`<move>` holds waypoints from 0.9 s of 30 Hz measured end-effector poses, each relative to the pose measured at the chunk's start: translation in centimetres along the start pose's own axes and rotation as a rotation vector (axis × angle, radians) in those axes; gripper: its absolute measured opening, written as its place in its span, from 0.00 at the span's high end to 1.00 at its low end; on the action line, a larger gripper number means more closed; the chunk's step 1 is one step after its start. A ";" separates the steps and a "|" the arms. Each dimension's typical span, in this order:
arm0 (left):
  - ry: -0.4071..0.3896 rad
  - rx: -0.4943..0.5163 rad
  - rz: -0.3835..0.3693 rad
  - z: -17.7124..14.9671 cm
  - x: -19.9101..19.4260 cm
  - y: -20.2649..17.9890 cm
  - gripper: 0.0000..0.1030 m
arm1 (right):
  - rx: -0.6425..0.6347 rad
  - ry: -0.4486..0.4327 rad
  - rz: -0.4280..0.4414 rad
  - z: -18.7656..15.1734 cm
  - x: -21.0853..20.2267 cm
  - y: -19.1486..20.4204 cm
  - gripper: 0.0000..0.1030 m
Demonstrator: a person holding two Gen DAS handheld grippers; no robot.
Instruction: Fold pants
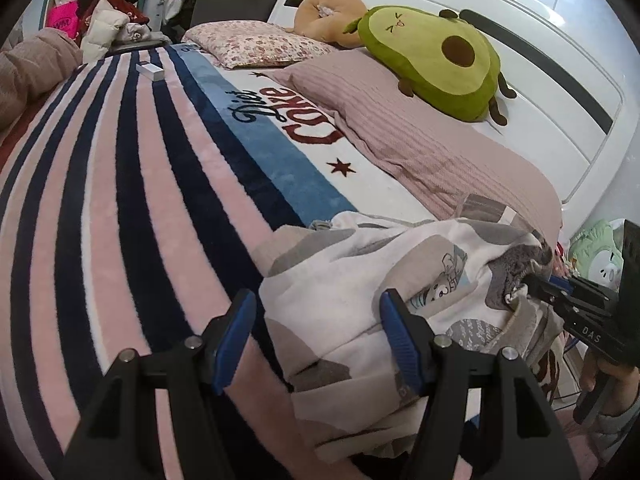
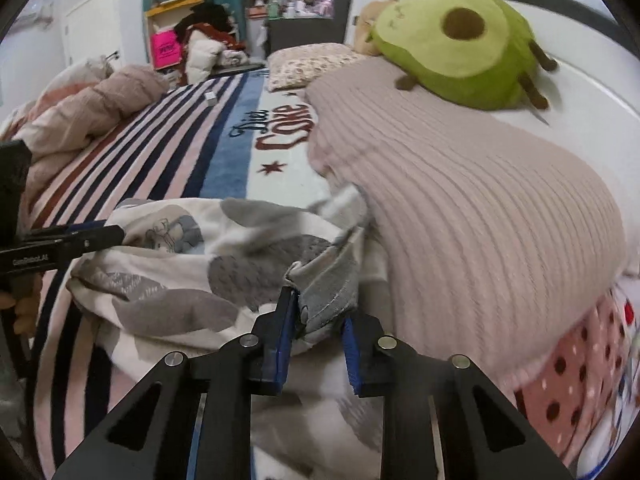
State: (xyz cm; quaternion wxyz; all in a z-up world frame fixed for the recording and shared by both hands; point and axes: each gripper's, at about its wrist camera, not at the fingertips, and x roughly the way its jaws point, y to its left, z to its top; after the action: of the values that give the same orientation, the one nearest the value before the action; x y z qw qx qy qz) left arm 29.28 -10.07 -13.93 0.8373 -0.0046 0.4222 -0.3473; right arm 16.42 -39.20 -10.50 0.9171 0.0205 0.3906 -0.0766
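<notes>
Big striped fleece blanket (image 1: 132, 200) spreads ahead and to the left of the left gripper (image 1: 318, 330), plush pile, navy and pink bands, a "Diet Coke" panel further out. Beyond the right gripper (image 2: 318, 322), up and to its right, a ribbed mauve pillow (image 2: 480, 208) bulges, with a soft avocado plush (image 2: 452, 44) lying on its far end.

Now the pants (image 1: 384, 280): white fleecy pyjama bottoms with grey blobs and small cartoon prints, bunched in a loose heap directly in front of both tools. Thick, floppy fabric that looks likely to sag wherever it isn't held.

The left gripper stands wide apart, blue ribbed pads either side of a fold of cloth, nothing pinched yet. The right gripper has a grey edge, a hem or cuff, I can't tell which, between its pads; seen from the left wrist its tips appear clamped on that grey edge, though from its own camera a gap shows beside the cloth, so the bite looks one-sided.

My read: the step is finding corners and spreading the heap flat. To do it well, the left should take a matching edge, not mid-fabric, then both draw apart, low over the blanket, until the creases drop out.
</notes>
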 end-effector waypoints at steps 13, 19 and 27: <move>-0.007 0.005 0.012 0.0 -0.6 0.2 0.41 | 0.030 -0.178 0.039 1.1 -4.4 0.9 0.60; -0.004 0.002 0.009 0.0 -0.5 0.3 0.41 | -0.155 -0.006 0.185 1.2 0.8 6.4 0.61; 0.001 0.010 0.001 -0.1 -0.4 0.0 0.38 | -0.131 0.106 0.060 -1.9 1.0 3.9 0.64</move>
State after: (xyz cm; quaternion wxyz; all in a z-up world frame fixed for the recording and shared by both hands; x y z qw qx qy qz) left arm 29.05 -9.85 -13.67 0.8372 0.0001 0.4209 -0.3491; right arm 16.39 -35.35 -12.62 0.8965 -0.0238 0.4419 -0.0222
